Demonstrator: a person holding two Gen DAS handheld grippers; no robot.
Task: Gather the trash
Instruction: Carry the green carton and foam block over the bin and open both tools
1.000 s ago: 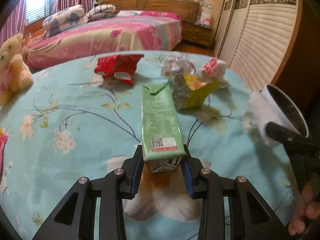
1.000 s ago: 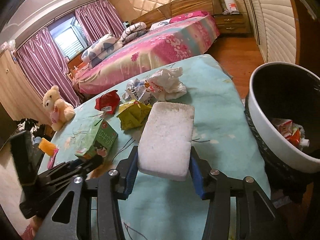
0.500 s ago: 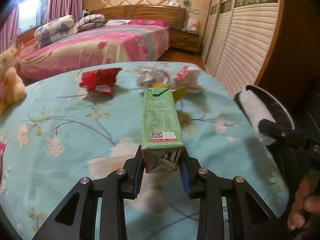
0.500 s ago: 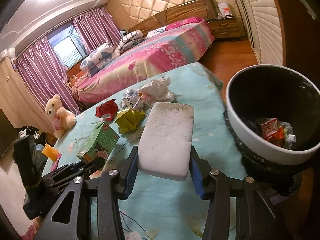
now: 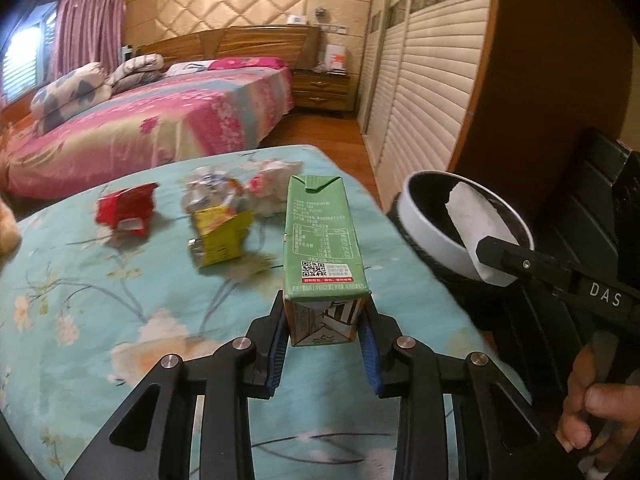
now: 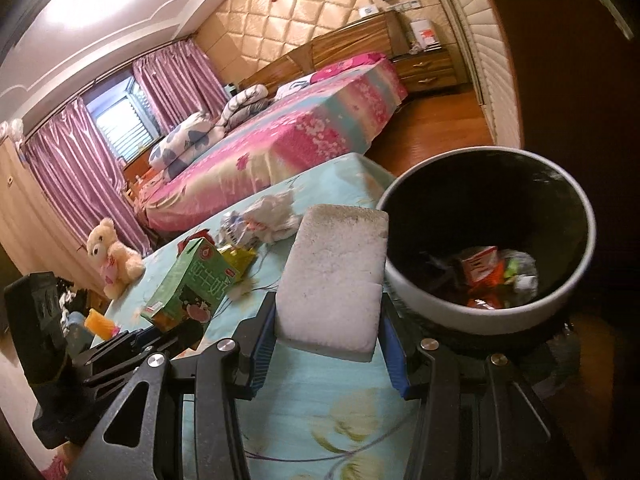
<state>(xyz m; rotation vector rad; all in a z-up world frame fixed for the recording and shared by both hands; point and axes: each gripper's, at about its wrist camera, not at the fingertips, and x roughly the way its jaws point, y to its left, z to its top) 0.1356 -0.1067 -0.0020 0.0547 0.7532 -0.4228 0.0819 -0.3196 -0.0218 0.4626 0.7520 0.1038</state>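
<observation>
My right gripper point(image 6: 326, 354) clamps a white foam block point(image 6: 334, 280) at the trash bin point(image 6: 416, 292) rim, bin at 2 o'clock, so I carry it over the opening before releasing, while my left gripper point(image 5: 324, 346) grips the green milk carton point(image 5: 322, 240) above the table point(image 5: 80, 280), next in line.

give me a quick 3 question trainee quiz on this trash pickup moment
1. True or false: the left gripper is shut on the green carton.
2. What does the right gripper hold? A) red wrapper B) white foam block C) teddy bear
3. Fill in: the white foam block hangs next to the rim of the ____, which already has wrappers in it.

Key
1. True; its jaws press both sides of the carton's base.
2. B
3. trash bin

Still on the table: the red wrapper, the yellow packet and crumpled paper.
</observation>
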